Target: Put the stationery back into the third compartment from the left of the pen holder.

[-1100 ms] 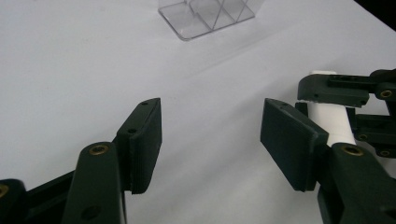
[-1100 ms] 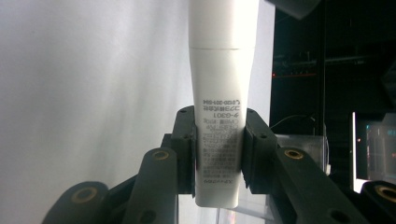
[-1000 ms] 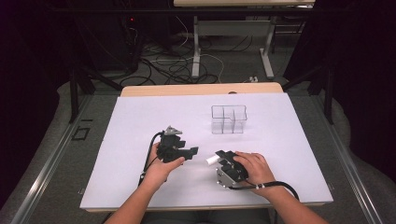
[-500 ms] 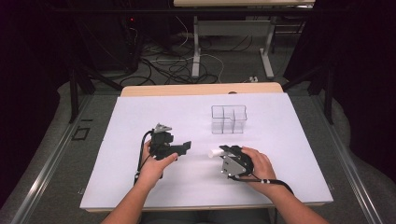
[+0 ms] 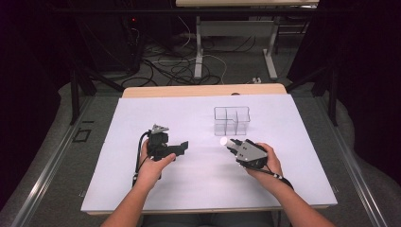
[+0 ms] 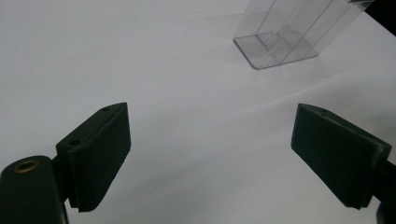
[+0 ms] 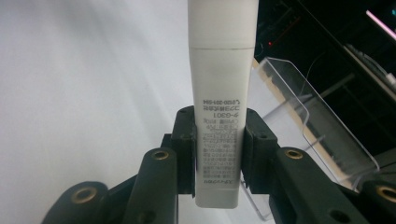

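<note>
Right gripper (image 5: 232, 144), right of centre in the high view, with its fingers (image 7: 185, 140) clamped on the lower body of a white tube (image 7: 219, 116), capped end pointing toward the clear divided organizer (image 5: 231, 120) just beyond, probably so the tube can go into a compartment. Left gripper (image 5: 178, 147), at centre-left, held just above the white table (image 5: 189, 113), its fingers (image 6: 100, 149) wide apart and empty, apparently standing by.
</note>
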Demonstrator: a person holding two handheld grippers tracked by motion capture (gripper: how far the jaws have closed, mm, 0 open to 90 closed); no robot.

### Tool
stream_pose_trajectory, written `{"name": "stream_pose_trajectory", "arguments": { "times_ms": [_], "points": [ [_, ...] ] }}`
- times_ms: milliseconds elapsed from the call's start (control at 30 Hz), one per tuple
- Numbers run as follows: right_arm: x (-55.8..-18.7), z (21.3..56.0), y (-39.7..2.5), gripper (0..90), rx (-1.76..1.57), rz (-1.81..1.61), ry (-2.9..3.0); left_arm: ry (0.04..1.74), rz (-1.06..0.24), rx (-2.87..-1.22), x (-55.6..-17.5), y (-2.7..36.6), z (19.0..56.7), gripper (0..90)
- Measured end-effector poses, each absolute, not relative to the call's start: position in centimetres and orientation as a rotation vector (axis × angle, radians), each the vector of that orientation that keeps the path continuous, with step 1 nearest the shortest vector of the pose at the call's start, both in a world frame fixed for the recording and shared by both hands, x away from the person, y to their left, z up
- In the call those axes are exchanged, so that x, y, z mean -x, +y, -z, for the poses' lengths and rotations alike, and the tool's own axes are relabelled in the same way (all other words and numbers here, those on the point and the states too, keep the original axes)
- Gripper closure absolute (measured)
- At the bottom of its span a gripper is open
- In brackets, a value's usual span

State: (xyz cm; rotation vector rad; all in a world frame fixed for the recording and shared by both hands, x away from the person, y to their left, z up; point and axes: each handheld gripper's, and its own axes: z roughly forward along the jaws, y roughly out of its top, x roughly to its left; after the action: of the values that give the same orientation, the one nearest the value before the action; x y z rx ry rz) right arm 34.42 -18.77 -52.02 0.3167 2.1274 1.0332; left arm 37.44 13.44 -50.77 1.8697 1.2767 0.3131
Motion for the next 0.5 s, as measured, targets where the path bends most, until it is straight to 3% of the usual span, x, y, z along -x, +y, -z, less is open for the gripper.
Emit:
{"name": "stream_pose_trajectory", "arguments": {
  "times_ms": [500],
  "points": [
    [-36.4, 50.7, -20.7, 70.3, -0.594, -1.290, 2.065, 1.304, -0.324, -1.869, -37.7, 14.1, 51.0, 0.4]
  ]
}}
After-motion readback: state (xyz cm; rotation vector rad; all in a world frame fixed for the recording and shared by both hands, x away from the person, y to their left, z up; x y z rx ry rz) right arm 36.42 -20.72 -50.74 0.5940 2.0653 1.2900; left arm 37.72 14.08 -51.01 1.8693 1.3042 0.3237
